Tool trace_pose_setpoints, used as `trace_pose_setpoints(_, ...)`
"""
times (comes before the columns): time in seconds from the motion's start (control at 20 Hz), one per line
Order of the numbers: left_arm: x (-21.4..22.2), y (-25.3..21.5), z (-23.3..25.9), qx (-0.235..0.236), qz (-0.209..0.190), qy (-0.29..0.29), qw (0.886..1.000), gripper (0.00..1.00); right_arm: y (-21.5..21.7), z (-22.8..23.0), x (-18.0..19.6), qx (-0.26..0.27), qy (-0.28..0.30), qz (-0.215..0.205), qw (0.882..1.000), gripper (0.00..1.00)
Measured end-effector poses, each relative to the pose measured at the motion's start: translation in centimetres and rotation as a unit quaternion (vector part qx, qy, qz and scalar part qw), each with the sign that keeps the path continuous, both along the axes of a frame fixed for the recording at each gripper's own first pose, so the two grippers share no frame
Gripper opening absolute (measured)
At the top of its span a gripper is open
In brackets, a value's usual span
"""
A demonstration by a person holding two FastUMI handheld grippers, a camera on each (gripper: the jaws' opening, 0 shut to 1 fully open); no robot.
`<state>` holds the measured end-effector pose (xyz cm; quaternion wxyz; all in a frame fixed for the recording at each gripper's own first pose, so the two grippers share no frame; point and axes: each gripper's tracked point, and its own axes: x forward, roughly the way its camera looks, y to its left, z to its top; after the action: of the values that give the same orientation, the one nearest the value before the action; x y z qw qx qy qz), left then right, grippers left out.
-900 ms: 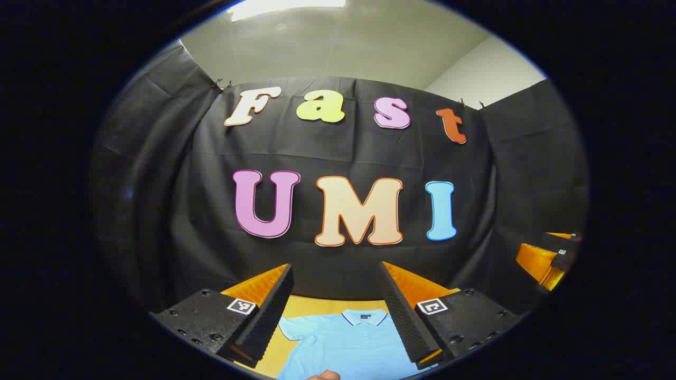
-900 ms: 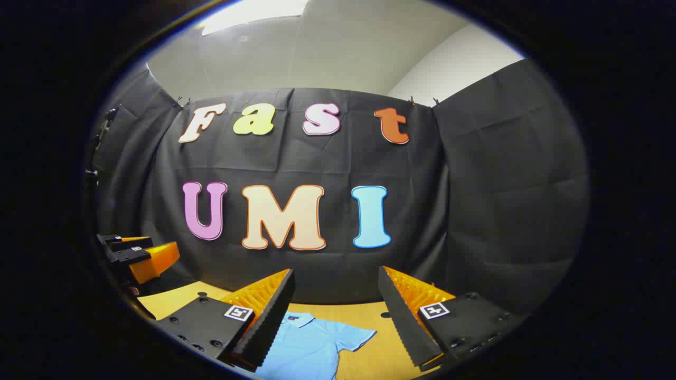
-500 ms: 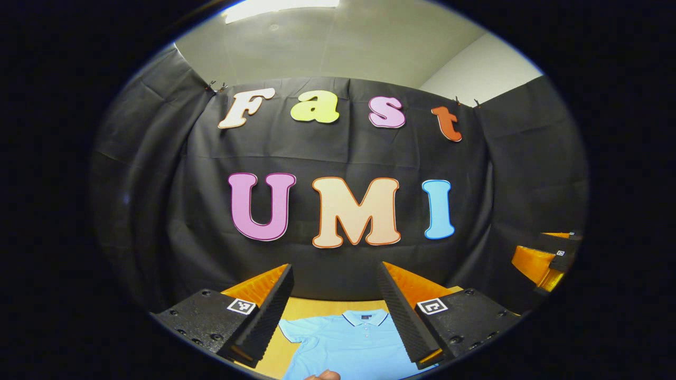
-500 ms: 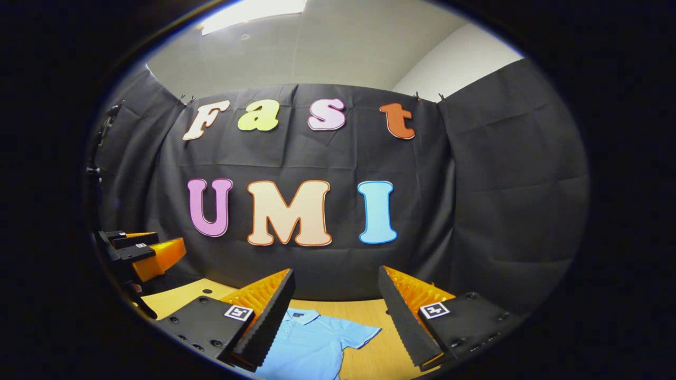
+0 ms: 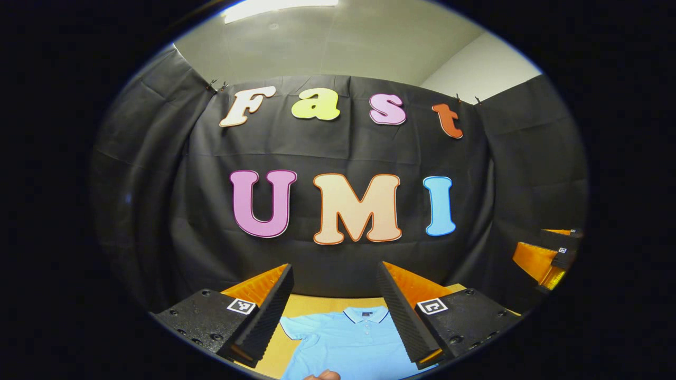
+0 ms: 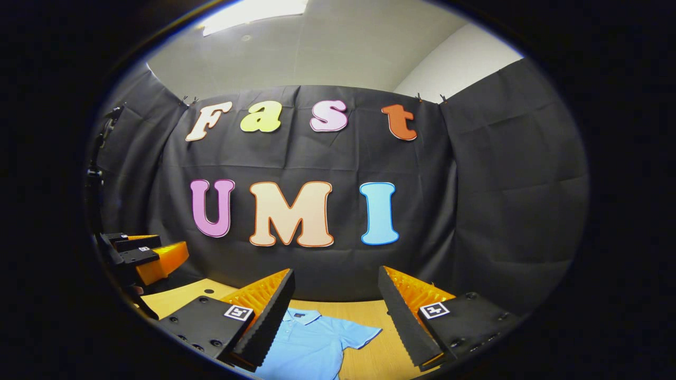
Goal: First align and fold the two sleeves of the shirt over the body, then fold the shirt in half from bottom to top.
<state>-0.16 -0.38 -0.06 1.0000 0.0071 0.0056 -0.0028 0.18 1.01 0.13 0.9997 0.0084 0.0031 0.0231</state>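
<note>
Cotton-like knit: your light-blue polo shirt [image 5: 348, 343] lies flat on the table [image 6: 369, 316], collar toward the booth wall, front up, small buttons down the placket.
Sleeves: both spread out to the sides — the one in the right gripper view [image 6: 359, 335] has a dark trim at the cuff and isn't folded yet.
Left gripper [image 5: 335, 311]: you hold it above the shirt, tongs wide apart, nothing between them.
Right gripper [image 6: 335, 314]: same — raised, tongs apart, empty, aimed past the collar.
Why so: both are likely high and level because you haven't come down to the cloth; the first sleeve fold looks not yet begun.
Pads: ridged, saw-toothed faces, good for pinching thin fabric.
Table: smooth pale wood, so the shirt may slide when you drag a sleeve.
Finger [image 5: 322, 375]: a tip pokes in at the lower edge of the left gripper view.
</note>
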Motion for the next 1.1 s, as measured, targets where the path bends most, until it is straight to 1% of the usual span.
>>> trace_pose_setpoints(0.2,-0.6,0.2,-0.3,-0.008,0.005,0.003,1.000,0.94,0.1,-0.3,1.1,0.001,-0.004,0.011,1.000,0.98)
trace_pose_setpoints(0.3,-0.1,0.2,0.0,-0.013,0.000,-0.002,1.000,0.94,-0.5,-1.0,2.4,-0.002,-0.004,0.004,1.000,0.98)
trace_pose_setpoints(0.35,0.2,0.1,0.2,-0.013,-0.006,-0.006,1.000,0.94,-1.0,-1.5,3.3,-0.003,-0.002,-0.005,1.000,1.00)
trace_pose_setpoints(0.4,0.7,0.3,0.0,-0.011,-0.009,-0.004,1.000,0.96,-1.6,-2.3,4.3,-0.003,0.005,-0.015,1.000,1.00)
trace_pose_setpoints(0.45,1.0,0.6,0.0,-0.010,-0.010,-0.004,1.000,0.94,-1.9,-3.3,5.3,-0.003,0.013,-0.021,1.000,0.98)
trace_pose_setpoints(0.5,1.4,0.8,0.2,-0.010,-0.011,-0.008,1.000,0.95,-2.1,-4.4,6.3,-0.005,0.026,-0.026,0.999,0.98)
trace_pose_setpoints(0.55,1.8,1.1,0.4,-0.011,-0.014,-0.011,1.000,0.93,-2.6,-5.8,7.6,-0.009,0.039,-0.033,0.999,0.98)
trace_pose_setpoints(0.65,2.7,1.8,-0.2,-0.009,-0.015,-0.005,1.000,0.94,-3.5,-8.6,9.7,-0.015,0.067,-0.046,0.997,0.98)
trace_pose_setpoints(0.85,4.1,4.0,-1.9,-0.009,0.000,0.017,1.000,0.94,-4.7,-13.8,13.2,-0.025,0.118,-0.059,0.991,0.99)
trace_pose_setpoints(0.9,4.3,4.5,-2.3,-0.010,0.004,0.022,1.000,0.92,-4.9,-14.8,14.0,-0.029,0.127,-0.061,0.990,0.99)
trace_pose_setpoints(0.95,4.6,4.9,-2.6,-0.009,0.007,0.027,1.000,0.95,-5.1,-15.9,14.7,-0.028,0.134,-0.062,0.989,0.99)
trace_pose_setpoints(1.1,5.2,6.3,-3.3,-0.003,0.020,0.036,0.999,0.95,-5.7,-19.4,16.8,-0.026,0.163,-0.070,0.984,1.00)
